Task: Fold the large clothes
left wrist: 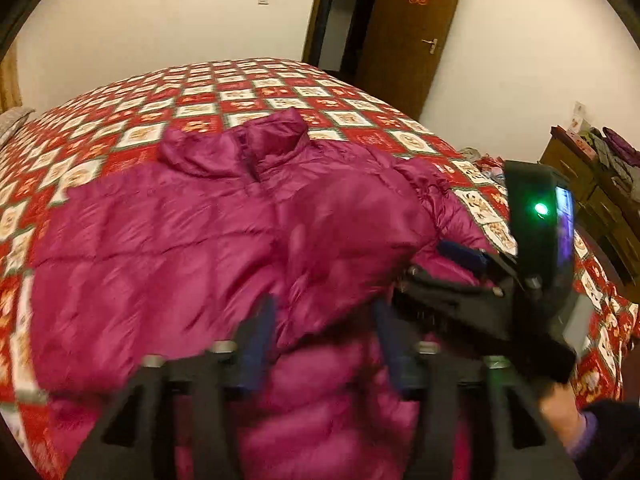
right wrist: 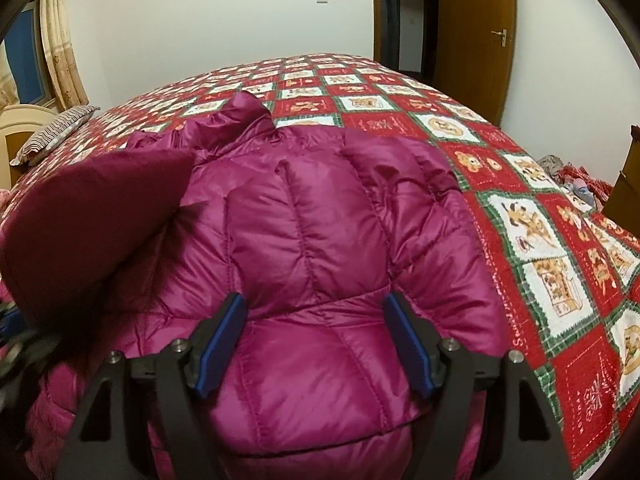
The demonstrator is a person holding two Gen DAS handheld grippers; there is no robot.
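Right wrist view shows the jacket (right wrist: 320,240) partly folded on the bed (right wrist: 540,220); both sleeves lie across, final fold remains. Left claw (left wrist: 320,336) and right claw (right wrist: 316,340) are released, gripping nothing.

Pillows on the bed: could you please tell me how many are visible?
1: a striped pillow lies at the bed's far left corner by the cream headboard, beyond the magenta down jacket. Others may be hidden behind the jacket's raised flap.
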